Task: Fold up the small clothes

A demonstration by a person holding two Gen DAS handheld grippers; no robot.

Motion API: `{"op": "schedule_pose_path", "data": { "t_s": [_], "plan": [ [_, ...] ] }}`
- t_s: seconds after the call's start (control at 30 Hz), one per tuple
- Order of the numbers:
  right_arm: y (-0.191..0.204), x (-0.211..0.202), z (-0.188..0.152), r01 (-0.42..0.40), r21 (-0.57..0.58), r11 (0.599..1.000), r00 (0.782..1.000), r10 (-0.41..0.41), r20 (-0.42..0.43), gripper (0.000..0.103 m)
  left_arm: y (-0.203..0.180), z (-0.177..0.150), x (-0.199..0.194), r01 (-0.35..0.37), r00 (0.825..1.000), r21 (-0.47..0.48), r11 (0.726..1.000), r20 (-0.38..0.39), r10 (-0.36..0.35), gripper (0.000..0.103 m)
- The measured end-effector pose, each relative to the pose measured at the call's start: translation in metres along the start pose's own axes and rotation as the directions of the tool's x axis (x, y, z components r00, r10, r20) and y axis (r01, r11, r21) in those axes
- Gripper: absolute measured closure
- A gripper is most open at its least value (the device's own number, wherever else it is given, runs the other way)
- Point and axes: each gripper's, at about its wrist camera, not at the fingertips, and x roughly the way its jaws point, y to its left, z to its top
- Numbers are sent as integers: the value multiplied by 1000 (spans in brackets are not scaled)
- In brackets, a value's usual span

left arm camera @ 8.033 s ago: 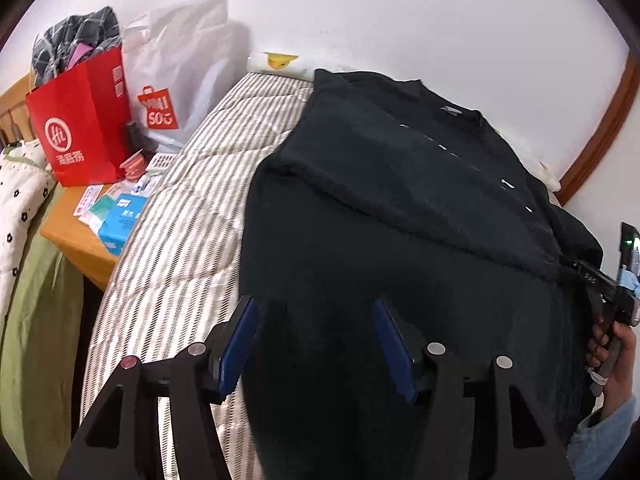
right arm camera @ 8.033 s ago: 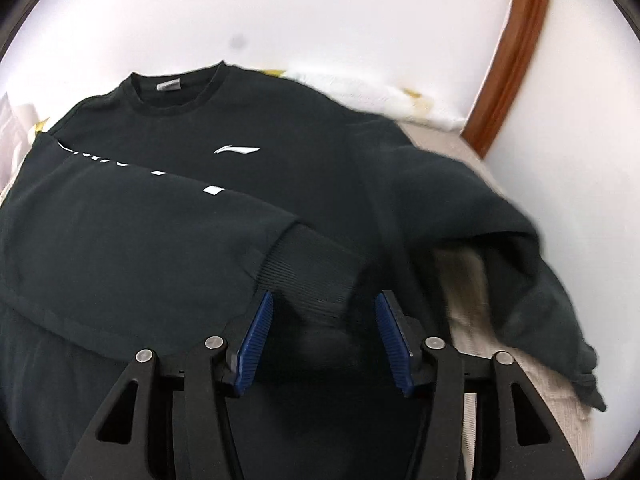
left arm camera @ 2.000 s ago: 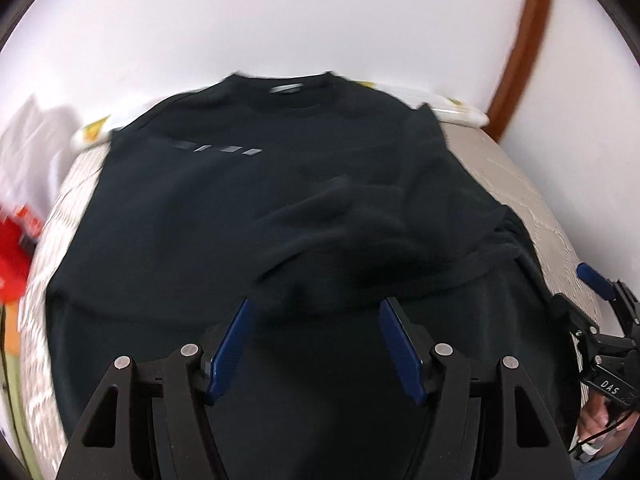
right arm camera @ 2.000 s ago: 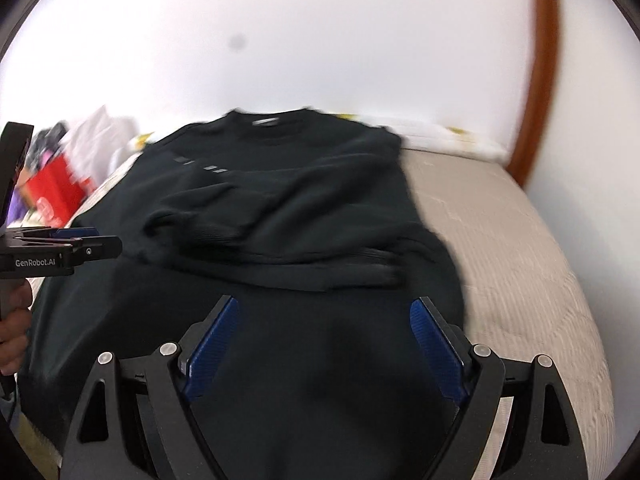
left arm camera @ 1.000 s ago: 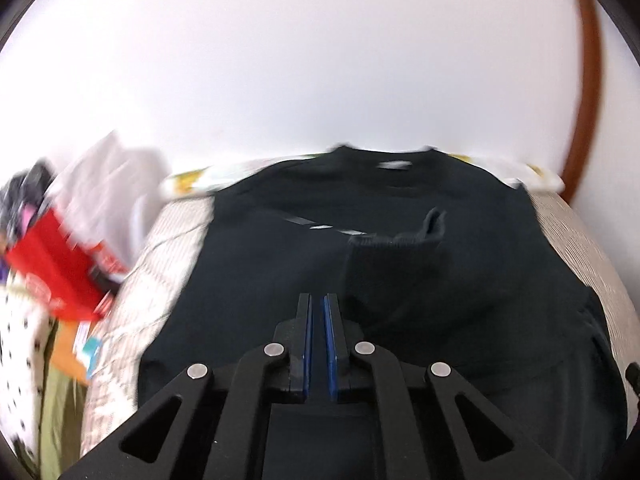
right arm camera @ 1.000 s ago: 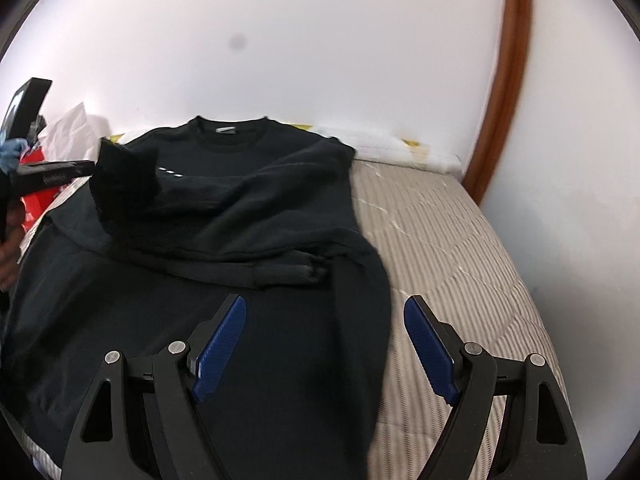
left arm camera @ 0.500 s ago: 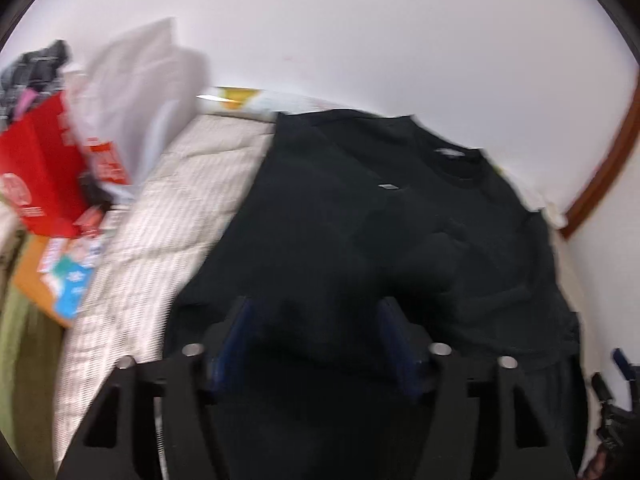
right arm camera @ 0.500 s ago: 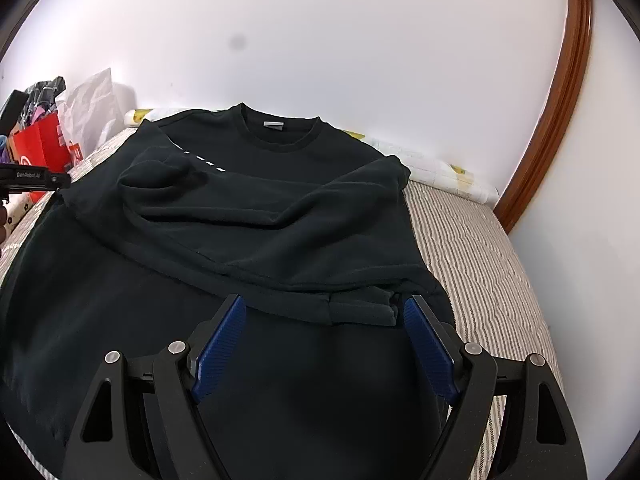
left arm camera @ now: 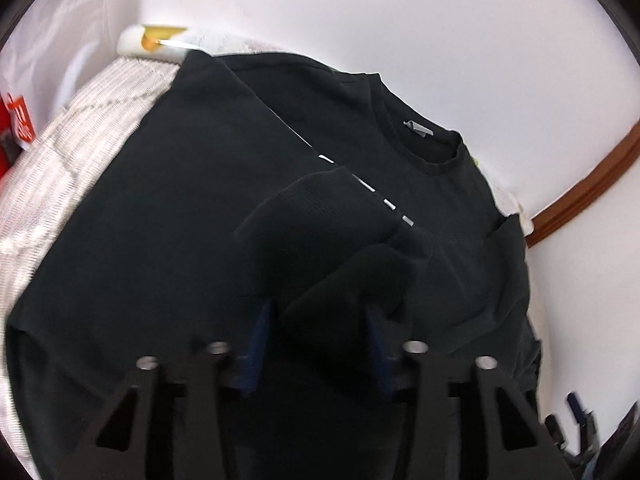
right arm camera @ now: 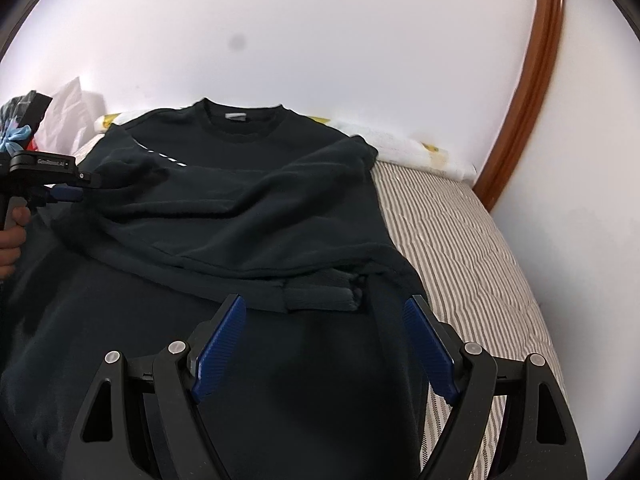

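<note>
The bed (right arm camera: 460,240) is carrying a black sweatshirt (right arm camera: 248,216), which is lying flat and covering most of the mattress from its left edge toward the middle. Its long axis is running from the near edge to the wall, collar (right arm camera: 244,120) pointing at the wall and hem (right arm camera: 240,400) nearest the cameras. It is looking soft, thick and limp (likely draping and sagging wherever lifted), so the hem corners or ribbed cuffs seem the firmest holds. Both sleeves are lying folded across the chest. The left gripper (left arm camera: 316,320) is closing, a bunched cuff (left arm camera: 336,292) sitting between its jaws, not visibly pinched. The right gripper (right arm camera: 324,344) is hovering wide apart above the other cuff (right arm camera: 320,296), holding nothing.
</note>
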Motion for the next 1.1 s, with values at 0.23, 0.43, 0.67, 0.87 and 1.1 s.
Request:
{"op": "schedule_pose_path", "data": {
  "t_s": [0.23, 0.43, 0.67, 0.87, 1.1],
  "plan": [
    [-2, 11, 3, 22, 0, 1000, 1000, -22, -7, 22, 13, 0, -41, -78, 985, -23, 997, 151, 81, 90],
    [-6, 20, 15, 54, 4, 999, 998, -54, 17, 22, 51, -24, -56, -143, 984, -108, 984, 91, 153, 77],
    [-16, 33, 27, 94, 21, 995, 995, -94, 11, 22, 63, -15, -81, -181, 970, -66, 981, 149, 189, 45],
    [-20, 39, 30, 109, 19, 994, 994, -109, 1, 22, 73, 15, -69, -213, 965, -16, 977, 155, 213, 45],
    [-23, 44, 26, 138, 28, 990, 990, -138, -17, 22, 68, 23, -28, -193, 979, 63, 979, 78, 188, 51]
  ]
}}
